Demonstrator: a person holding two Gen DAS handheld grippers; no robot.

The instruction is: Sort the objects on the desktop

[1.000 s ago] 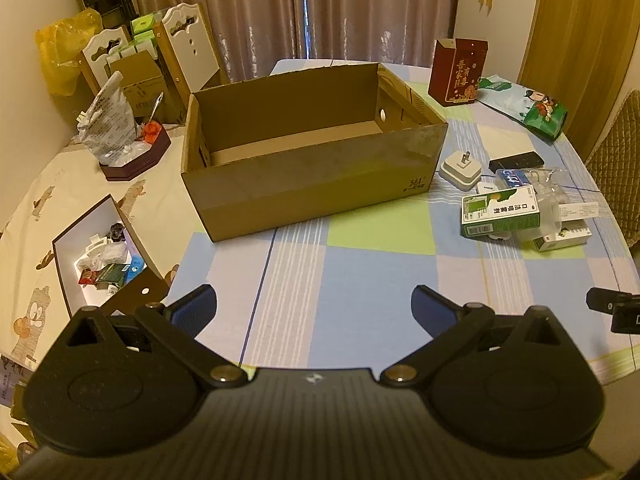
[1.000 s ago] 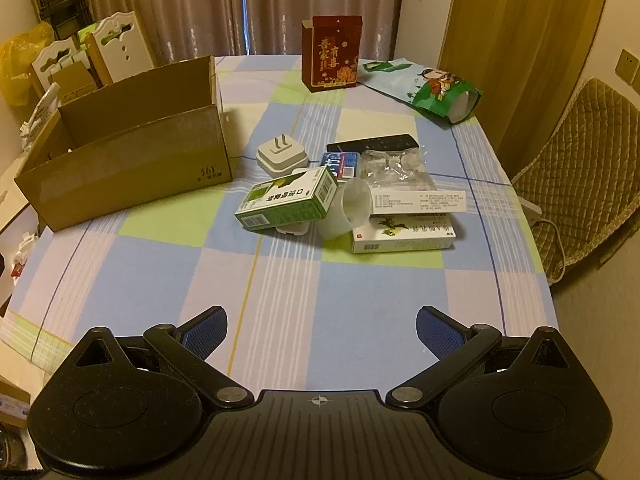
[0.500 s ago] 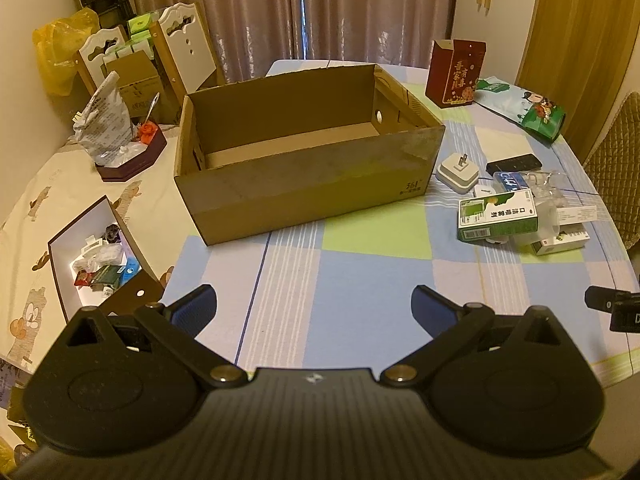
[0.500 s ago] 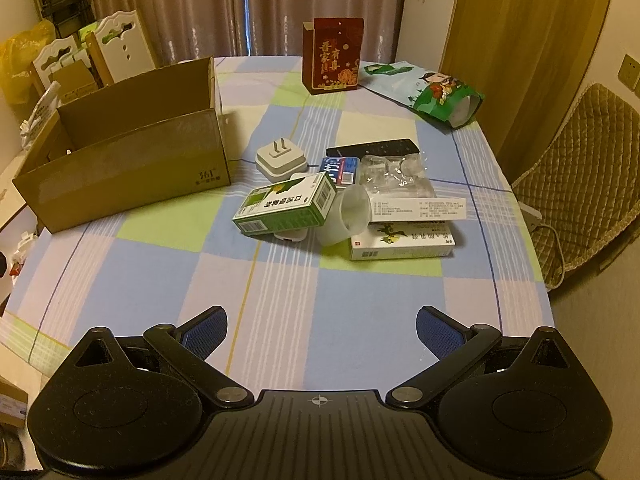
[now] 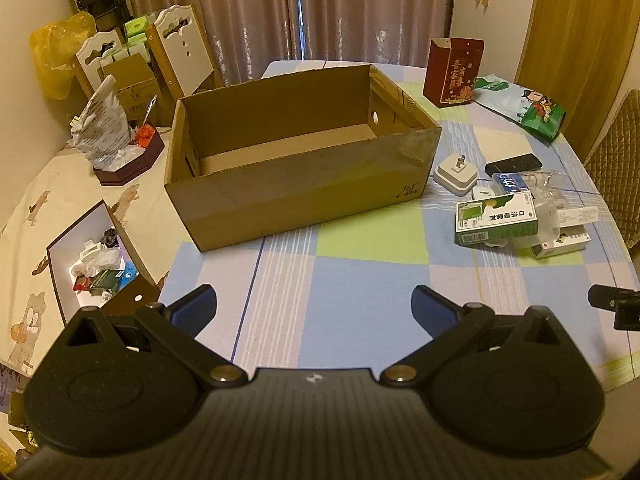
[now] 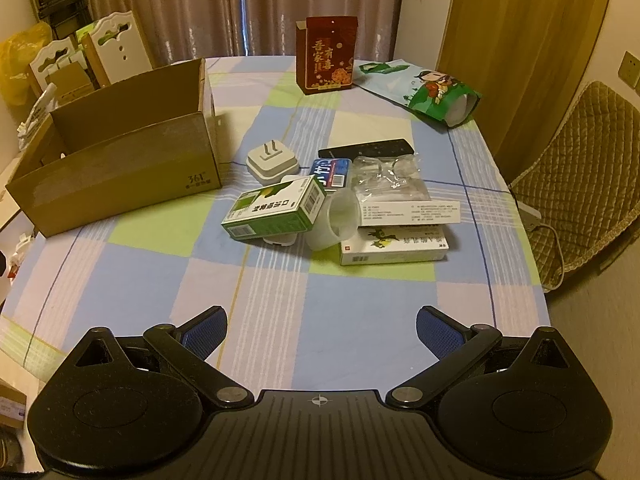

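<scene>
An open, empty cardboard box [image 5: 296, 196] [image 6: 116, 172] stands on the checked tablecloth. To its right lies a pile: a green medicine box [image 6: 276, 210] [image 5: 496, 218], a white plug adapter [image 6: 272, 160] [image 5: 456, 170], a translucent cup [image 6: 334, 220], a white medicine box [image 6: 394, 248], a clear plastic pack [image 6: 386, 176], a blue packet [image 6: 332, 170] and a black remote [image 6: 368, 148]. My left gripper [image 5: 314, 308] is open and empty in front of the cardboard box. My right gripper [image 6: 322, 330] is open and empty in front of the pile.
A red carton [image 6: 326, 60] and a green printed bag [image 6: 424, 90] sit at the table's far end. A padded chair [image 6: 580, 176] is at the right. Left of the table are an open box of odds and ends [image 5: 96, 268], a tray with a bag [image 5: 120, 148] and white chairs [image 5: 180, 52].
Both views have shifted slightly. In the left view the cardboard box has drifted a little to the left. Both grippers stay open and nothing on the table has moved.
</scene>
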